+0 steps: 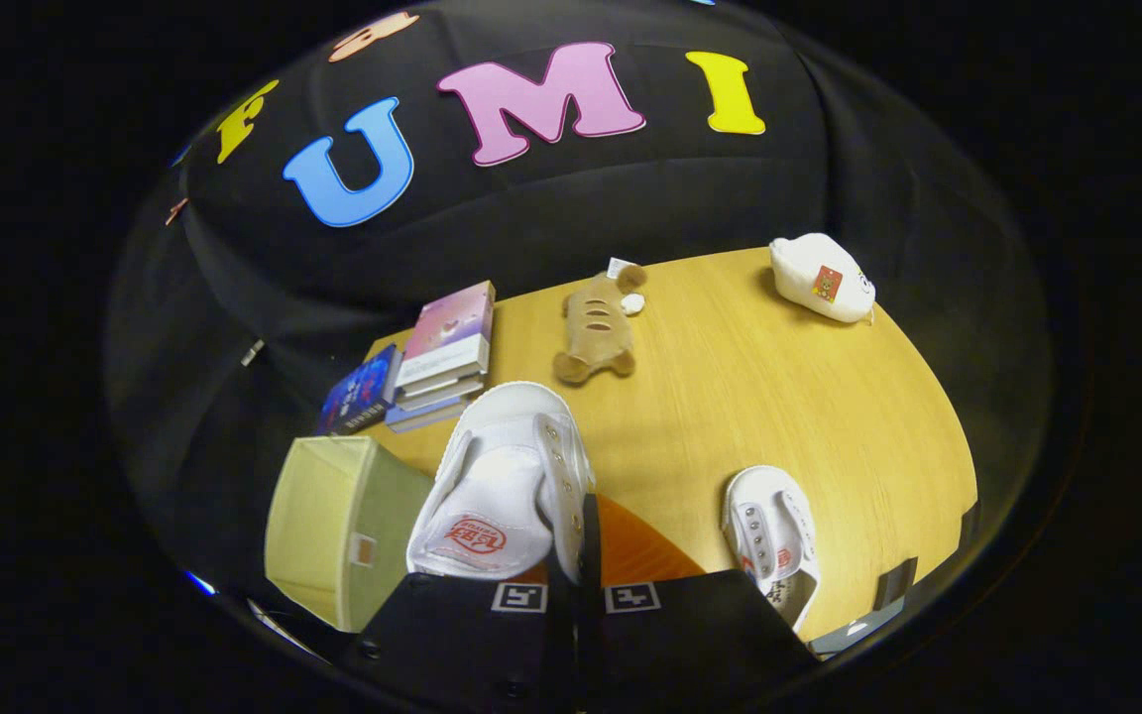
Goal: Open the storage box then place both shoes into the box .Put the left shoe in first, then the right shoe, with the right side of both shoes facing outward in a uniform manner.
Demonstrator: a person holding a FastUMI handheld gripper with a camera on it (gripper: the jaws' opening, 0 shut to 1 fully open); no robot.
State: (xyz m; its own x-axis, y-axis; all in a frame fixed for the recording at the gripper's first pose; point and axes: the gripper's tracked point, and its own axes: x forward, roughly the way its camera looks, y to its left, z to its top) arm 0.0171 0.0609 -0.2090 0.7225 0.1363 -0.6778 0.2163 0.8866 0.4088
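My gripper [584, 540] is shut on a white canvas shoe [502, 476], its fingers pinching the shoe's right side wall by the eyelets. The shoe hangs above the wooden table [809, 397], toe pointing away from me and its red-printed insole showing. Just left of the fingers, lower than the held shoe, stands a yellow-green fabric storage box [333, 526]; I cannot tell how its lid stands. The second white shoe [774, 540] lies on the table to the right of the fingers, toe also pointing away.
A stack of books [447, 352] and a blue book [361, 390] sit beyond the box. A brown plush toy [596, 332] lies mid-table at the back, and a white plush [822, 278] lies at the far right. An orange patch [635, 545] shows just right of the fingers.
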